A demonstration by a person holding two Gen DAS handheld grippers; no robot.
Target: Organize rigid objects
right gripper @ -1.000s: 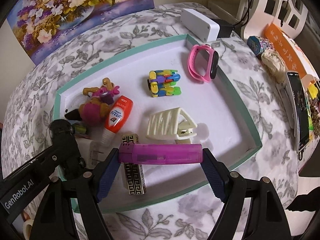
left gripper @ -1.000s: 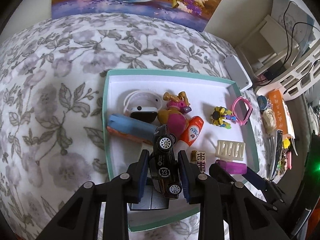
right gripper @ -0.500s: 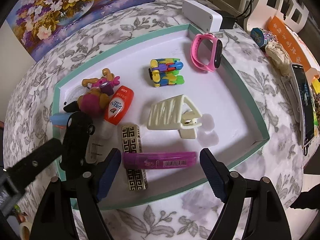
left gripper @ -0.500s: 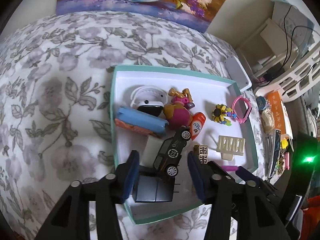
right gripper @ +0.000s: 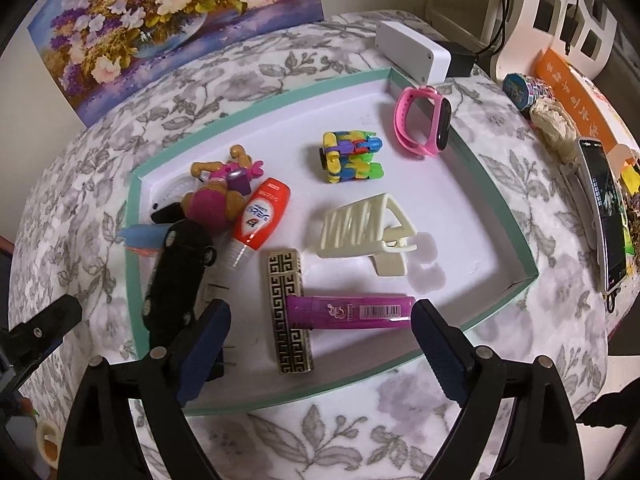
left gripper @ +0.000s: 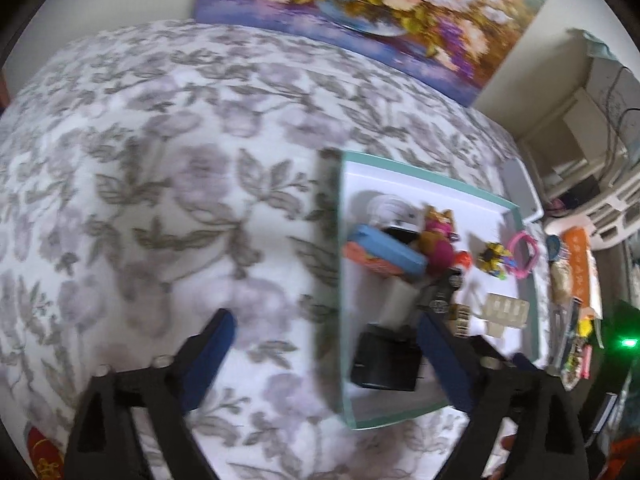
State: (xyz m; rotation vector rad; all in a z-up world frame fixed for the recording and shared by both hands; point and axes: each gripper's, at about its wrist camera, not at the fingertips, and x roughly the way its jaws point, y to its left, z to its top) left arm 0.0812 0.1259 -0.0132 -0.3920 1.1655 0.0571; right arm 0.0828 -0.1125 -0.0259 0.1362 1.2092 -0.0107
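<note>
Toys and small things fill the teal tray (right gripper: 496,196): a black toy car (right gripper: 176,276) at its left end, a purple lighter (right gripper: 348,312) near the front. Both the left gripper (left gripper: 326,354) and right gripper (right gripper: 320,344) gape wide, holding nothing.

Black gripper (right gripper: 320,336) arms, blue pads (right gripper: 204,344), apparently silver screws.

The left gripper (left gripper: 324,356) is seen with its fingers spread wide and nothing between them, low in the blurred frame over a floral cloth (left gripper: 160,184). A teal-rimmed tray (left gripper: 341,280) is shown right of centre, with a black car (left gripper: 438,298), a blue case (left gripper: 384,250) and a pink band (left gripper: 522,254) inside.
</note>
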